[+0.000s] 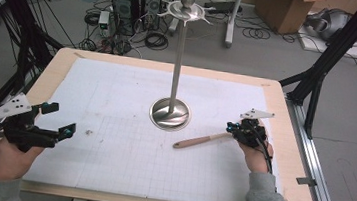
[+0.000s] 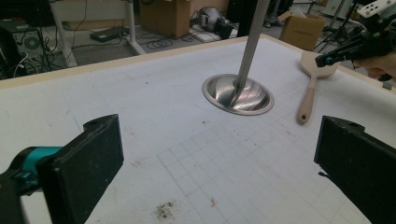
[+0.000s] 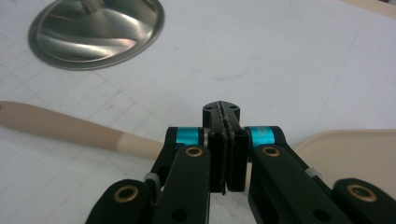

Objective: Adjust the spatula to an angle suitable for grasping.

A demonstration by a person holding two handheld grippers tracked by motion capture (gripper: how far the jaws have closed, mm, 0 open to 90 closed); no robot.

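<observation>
Closest to the lens of the right gripper view, my right gripper point(image 3: 226, 140) has its two black jaws pressed flat together, with nothing pinched between them. Just under and behind them lies a pale spatula point(image 3: 70, 127), its wooden handle running off to the left and its flat cream blade point(image 3: 350, 149) at the lower right. The closed tips sit over the neck where handle meets blade; whether they touch it is hard to tell from this angle.

From the high view, that gripper point(image 1: 237, 130) sits at the right of the table point(image 1: 282, 141), held in my right hand point(image 1: 256, 156), and the spatula point(image 1: 200, 141) slants down to the left across white gridded paper point(image 1: 116, 99). Near the handle's end stands a tall metal stand point(image 1: 171, 112) with a round, shiny base.

My left gripper point(image 1: 61, 121) rests at the table's left edge, well apart from the spatula, in my left hand point(image 1: 9, 158). Its jaws are spread wide and empty, with bare paper point(image 2: 187, 154) showing between its pads point(image 2: 88, 163)
</observation>
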